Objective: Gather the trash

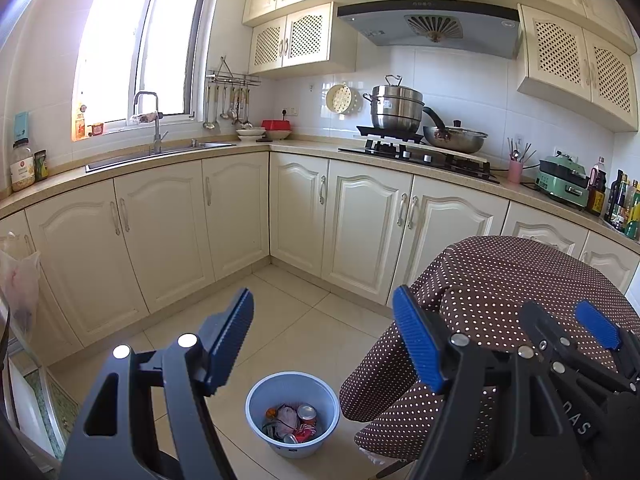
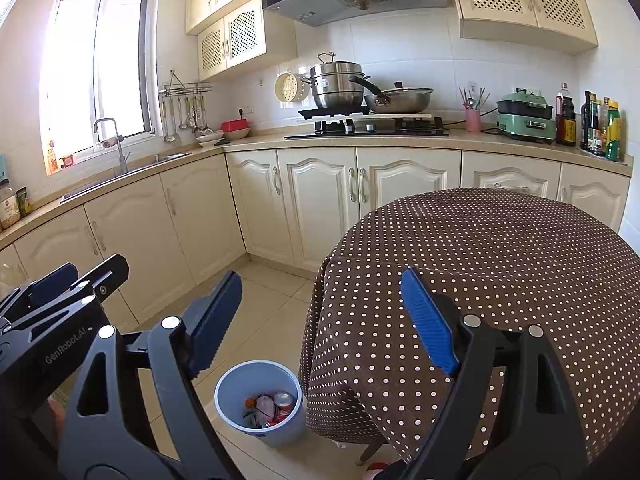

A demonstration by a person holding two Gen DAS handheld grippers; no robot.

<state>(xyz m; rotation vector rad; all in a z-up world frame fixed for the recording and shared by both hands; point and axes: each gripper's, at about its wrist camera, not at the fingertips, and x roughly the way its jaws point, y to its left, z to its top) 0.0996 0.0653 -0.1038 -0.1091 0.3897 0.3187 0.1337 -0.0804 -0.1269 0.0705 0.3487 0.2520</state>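
Observation:
A light blue bin (image 1: 292, 420) stands on the tiled floor beside a small table with a brown polka-dot cloth (image 1: 492, 280). It holds trash: a red drink can (image 1: 307, 414), crumpled wrappers and something orange. The bin also shows in the right wrist view (image 2: 258, 402), with the can (image 2: 283, 399) inside. My left gripper (image 1: 324, 328) is open and empty, held high above the bin. My right gripper (image 2: 320, 308) is open and empty, above the table's left edge (image 2: 480, 248). Each gripper shows at the edge of the other's view.
Cream cabinets (image 1: 224, 208) run along an L-shaped counter with a sink (image 1: 160, 152), a gas stove with a steel pot (image 1: 396, 108) and a pan, a green appliance (image 2: 524, 116) and bottles (image 2: 600, 128). A plastic bag (image 1: 20, 280) hangs at far left.

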